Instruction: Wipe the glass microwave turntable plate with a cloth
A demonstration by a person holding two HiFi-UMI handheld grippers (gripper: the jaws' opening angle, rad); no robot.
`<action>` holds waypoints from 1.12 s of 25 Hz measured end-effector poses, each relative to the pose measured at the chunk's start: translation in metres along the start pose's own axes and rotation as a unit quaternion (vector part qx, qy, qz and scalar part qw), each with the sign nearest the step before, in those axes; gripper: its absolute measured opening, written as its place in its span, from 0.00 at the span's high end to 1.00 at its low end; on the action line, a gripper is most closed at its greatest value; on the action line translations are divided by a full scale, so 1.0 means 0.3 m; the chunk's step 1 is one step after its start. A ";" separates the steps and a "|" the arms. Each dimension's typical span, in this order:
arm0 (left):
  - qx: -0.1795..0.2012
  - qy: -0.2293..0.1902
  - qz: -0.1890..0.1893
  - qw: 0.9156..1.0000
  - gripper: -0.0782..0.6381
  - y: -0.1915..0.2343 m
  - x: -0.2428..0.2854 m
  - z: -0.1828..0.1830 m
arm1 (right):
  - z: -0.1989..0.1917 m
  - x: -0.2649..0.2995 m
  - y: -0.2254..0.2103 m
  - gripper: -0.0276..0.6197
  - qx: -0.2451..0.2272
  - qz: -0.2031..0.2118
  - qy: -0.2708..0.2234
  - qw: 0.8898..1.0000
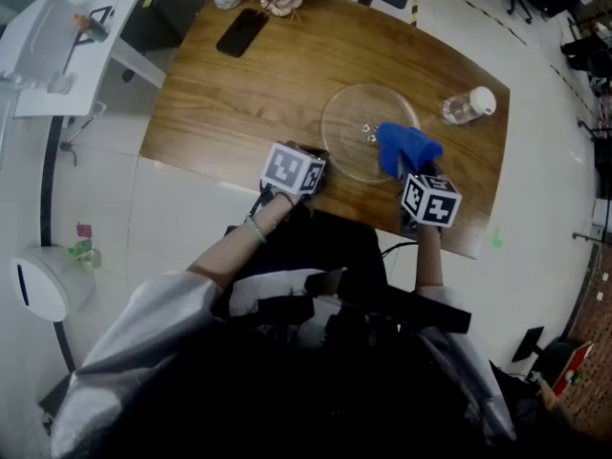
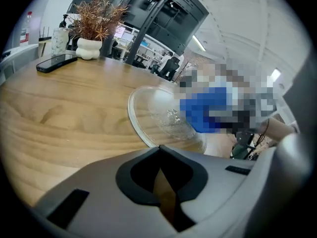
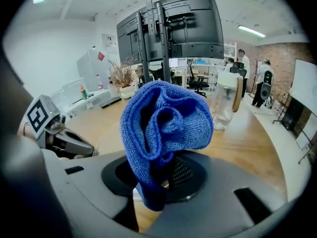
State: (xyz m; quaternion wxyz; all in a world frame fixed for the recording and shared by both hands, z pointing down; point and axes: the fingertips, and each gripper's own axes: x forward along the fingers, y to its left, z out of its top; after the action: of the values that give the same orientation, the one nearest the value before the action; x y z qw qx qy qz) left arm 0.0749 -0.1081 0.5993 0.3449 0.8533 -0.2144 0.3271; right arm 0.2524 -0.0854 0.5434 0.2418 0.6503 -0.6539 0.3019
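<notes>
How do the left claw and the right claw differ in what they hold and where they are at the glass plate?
The left claw is shut with nothing between its jaws; the right claw is shut on a bunched blue cloth. The left claw sits at the glass turntable plate's near-left rim; the right claw is at its right side, the cloth over the glass. Both are shut.

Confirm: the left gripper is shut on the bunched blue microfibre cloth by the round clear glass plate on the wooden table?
No: the right gripper, not the left, is shut on the bunched blue microfibre cloth by the round clear glass plate on the wooden table; the right gripper view shows it.
</notes>
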 end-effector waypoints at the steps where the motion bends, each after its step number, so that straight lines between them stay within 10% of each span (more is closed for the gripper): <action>1: -0.002 -0.001 0.000 1.000 0.90 0.000 0.000 0.001 | 0.024 0.015 -0.035 0.78 -0.005 -0.010 0.000 1.000; 9: -0.013 -0.008 -0.001 1.000 0.90 0.005 -0.004 0.008 | 0.137 0.120 -0.213 0.78 0.010 -0.061 0.007 0.998; 28: -0.018 -0.021 0.004 1.000 0.90 0.018 -0.012 0.013 | -0.179 -0.069 -0.015 0.78 0.085 -0.008 0.006 0.996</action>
State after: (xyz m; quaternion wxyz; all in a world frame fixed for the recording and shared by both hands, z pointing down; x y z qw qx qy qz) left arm 0.0708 -0.1141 0.5972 0.3544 0.8528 -0.2305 0.3066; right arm 0.2537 -0.0324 0.5667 0.1918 0.6718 -0.6194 0.3582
